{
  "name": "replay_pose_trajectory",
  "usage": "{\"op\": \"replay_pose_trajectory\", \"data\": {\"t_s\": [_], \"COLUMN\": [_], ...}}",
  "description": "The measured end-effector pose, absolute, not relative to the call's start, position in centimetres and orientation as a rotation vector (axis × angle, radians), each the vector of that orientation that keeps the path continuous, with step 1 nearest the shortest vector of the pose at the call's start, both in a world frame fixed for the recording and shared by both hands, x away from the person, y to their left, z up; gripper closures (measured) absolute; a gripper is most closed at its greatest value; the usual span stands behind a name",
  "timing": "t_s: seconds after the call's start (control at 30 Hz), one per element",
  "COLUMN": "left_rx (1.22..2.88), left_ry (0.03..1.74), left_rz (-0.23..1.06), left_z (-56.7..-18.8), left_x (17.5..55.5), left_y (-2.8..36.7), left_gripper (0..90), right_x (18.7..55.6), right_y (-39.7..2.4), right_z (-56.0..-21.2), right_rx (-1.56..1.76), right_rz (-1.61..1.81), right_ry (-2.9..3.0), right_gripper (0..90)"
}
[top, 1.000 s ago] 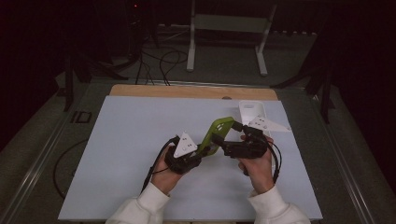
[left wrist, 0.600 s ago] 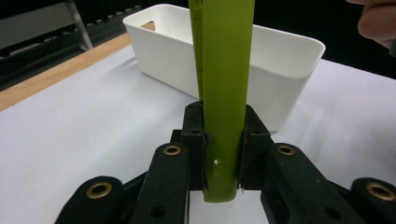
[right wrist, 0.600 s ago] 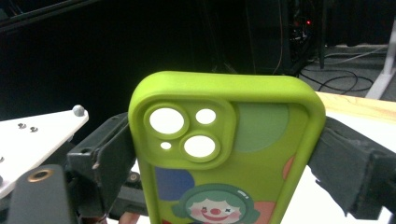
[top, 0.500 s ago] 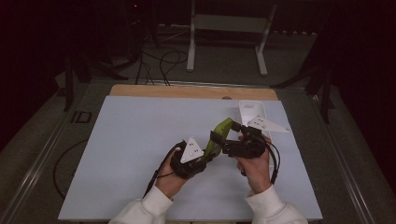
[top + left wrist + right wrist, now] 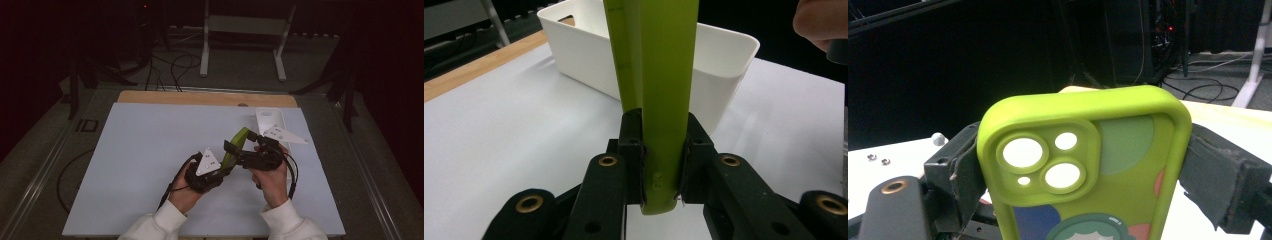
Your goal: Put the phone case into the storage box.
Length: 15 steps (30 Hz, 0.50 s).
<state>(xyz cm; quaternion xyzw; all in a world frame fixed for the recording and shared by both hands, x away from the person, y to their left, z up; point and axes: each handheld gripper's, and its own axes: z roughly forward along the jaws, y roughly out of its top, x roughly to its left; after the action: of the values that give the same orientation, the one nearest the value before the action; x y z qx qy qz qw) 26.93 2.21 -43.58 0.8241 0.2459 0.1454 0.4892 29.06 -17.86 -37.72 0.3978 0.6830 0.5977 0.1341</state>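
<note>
Now both gripping the green phone case (image 5: 235, 146) near the white bin (image 5: 270, 119): left gripper (image 5: 226, 167) across its thickness, right gripper (image 5: 239, 144) across its width.

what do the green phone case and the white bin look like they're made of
Green phone case: likely soft silicone or rubbery plastic, matte, with rounded moulded edges and camera cutouts. White bin: probably rigid moulded plastic, smooth with a slight sheen, thin even walls and a cut-out handle.

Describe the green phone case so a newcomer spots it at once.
On the pale blue mat, look just in front of the white bin. Between the two hand-held grippers sits the phone case: lime green, with round camera cutouts, the one coloured thing among black jaws.
</note>
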Motion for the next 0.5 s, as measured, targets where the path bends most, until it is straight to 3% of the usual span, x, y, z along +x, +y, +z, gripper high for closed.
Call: {"op": "replay_pose_trajectory", "data": {"t_s": [0.5], "left_rx": [2.000], "left_ry": [0.592], "left_rz": [0.350], "left_z": [-43.60], "left_x": [26.95], "left_y": [2.32], "left_gripper": [77.1], "right_x": [28.93], "right_y": [-18.07], "right_z": [-37.67], "right_rx": [1.141], "right_rz": [1.717], "right_ry": [1.992], "right_gripper": [15.4]}}
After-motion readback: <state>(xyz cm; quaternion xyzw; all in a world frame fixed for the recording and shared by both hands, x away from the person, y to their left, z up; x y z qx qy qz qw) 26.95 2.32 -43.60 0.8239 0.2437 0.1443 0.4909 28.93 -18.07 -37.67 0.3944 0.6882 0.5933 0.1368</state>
